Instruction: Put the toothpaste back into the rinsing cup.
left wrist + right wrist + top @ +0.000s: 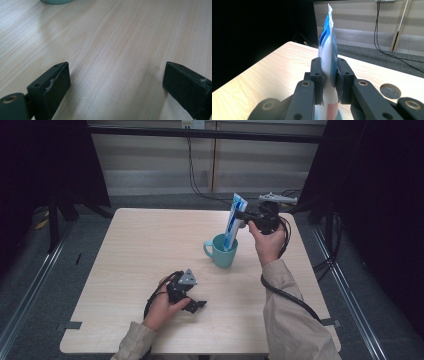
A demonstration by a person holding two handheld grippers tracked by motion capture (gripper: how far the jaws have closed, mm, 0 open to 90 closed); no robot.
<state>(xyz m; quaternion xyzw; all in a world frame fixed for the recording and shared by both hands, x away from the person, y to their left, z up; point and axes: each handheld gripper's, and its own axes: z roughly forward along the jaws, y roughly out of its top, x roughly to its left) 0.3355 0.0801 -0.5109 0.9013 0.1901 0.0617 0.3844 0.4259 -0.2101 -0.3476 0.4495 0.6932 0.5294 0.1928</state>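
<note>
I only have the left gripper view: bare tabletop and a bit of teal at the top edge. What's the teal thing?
Observer: A teal mug with its handle toward the left of the high view.
Operator: Anything in it?
Observer: A blue and white tube stands with its lower end inside the mug.
Operator: Who's holding the tube?
Observer: The right gripper; its jaws are clamped on the tube's sides.
Operator: And my gripper?
Observer: The left gripper rests low on the table, jaws open and empty.

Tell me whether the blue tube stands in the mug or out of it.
In. The blue tube stands nearly upright, its lower end inside the teal mug, with the right tongs clamped on its upper part.
</note>
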